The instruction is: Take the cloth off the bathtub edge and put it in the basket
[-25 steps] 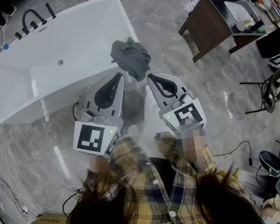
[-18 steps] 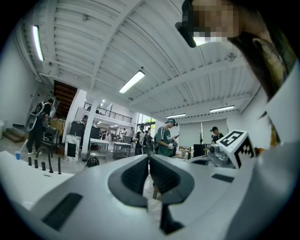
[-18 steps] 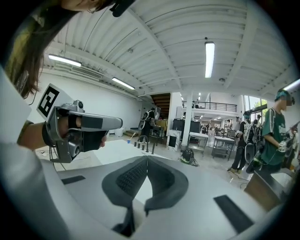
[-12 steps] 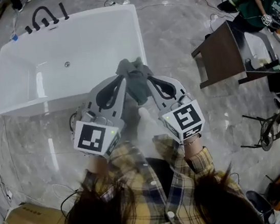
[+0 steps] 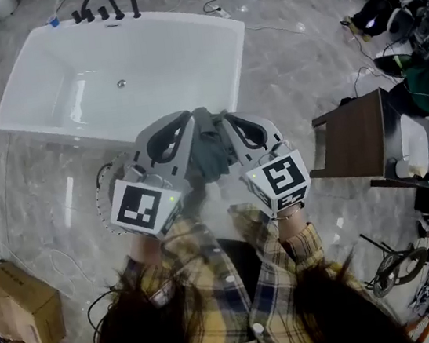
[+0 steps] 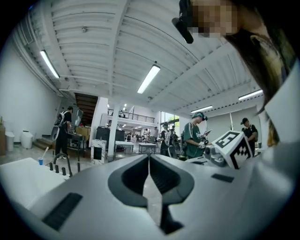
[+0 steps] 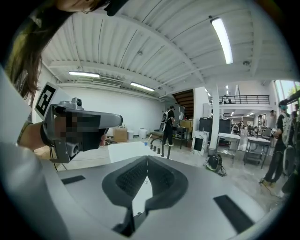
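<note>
L gripper [image 5: 189,118], R gripper [image 5: 223,117]: both clamped on cloth [image 5: 211,156] | bathtub [image 5: 183,60] just beyond | brown table [image 5: 352,139] right | cardboard box [image 5: 15,302] left

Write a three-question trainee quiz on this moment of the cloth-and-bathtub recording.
1. True or false: the left gripper and the right gripper are wide open.
2. What stands on the bathtub's far rim?
3. The cloth hangs: A) between the grippers B) inside the bathtub C) on a table.
Key: 1 false, both are shut. 2 black taps. 3 A.
</note>
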